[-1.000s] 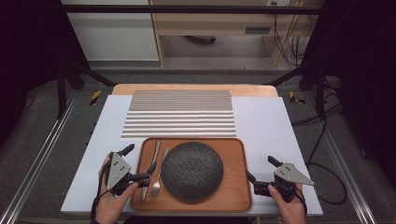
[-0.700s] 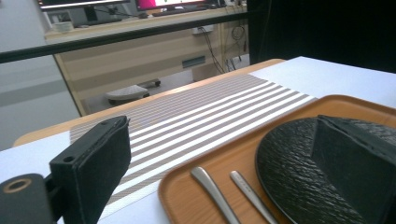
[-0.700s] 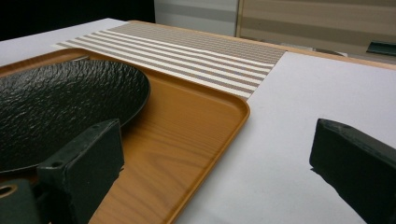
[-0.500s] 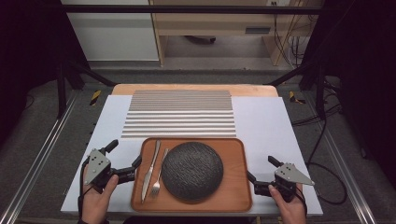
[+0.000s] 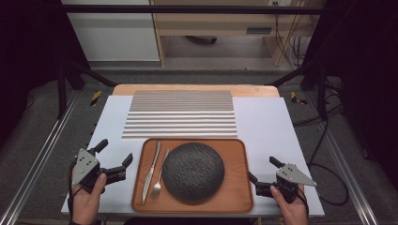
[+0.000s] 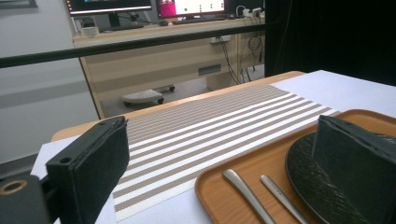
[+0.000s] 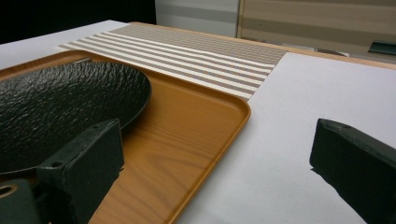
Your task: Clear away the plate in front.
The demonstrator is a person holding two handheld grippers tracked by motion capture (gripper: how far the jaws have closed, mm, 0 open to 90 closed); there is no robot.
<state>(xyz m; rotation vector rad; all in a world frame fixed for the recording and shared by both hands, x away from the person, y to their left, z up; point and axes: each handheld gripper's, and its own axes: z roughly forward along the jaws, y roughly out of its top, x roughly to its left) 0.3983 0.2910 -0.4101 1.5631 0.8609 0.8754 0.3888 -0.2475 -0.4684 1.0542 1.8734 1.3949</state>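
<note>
A wooden tray [image 5: 237, 187] sits at the table's front middle, and its bare wood [image 6: 219, 184] fills the lower right of the left gripper view. On it lie a dark textured plate [image 5: 193, 170], a knife [image 5: 151, 171] and a fork [image 5: 159, 180]. My left gripper [image 5: 114, 152] is open just left of the tray, apart from it, its jaws framing the knife [image 6: 245, 193] and fork [image 6: 282, 196]. At the tray's right edge [image 7: 187, 140] my right gripper [image 5: 263, 169] stands open; one jaw is over the rim near the plate [image 7: 70, 98], the other over white sheet.
A striped placemat [image 5: 180, 115] lies behind the tray on the white table sheet [image 5: 267, 126]. Metal rails run along both sides of the table. Beyond the far edge are a wooden desk and cables.
My left gripper has drawn back leftward from the tray's left edge onto the white sheet. The right gripper, tray, plate and cutlery have not moved.
</note>
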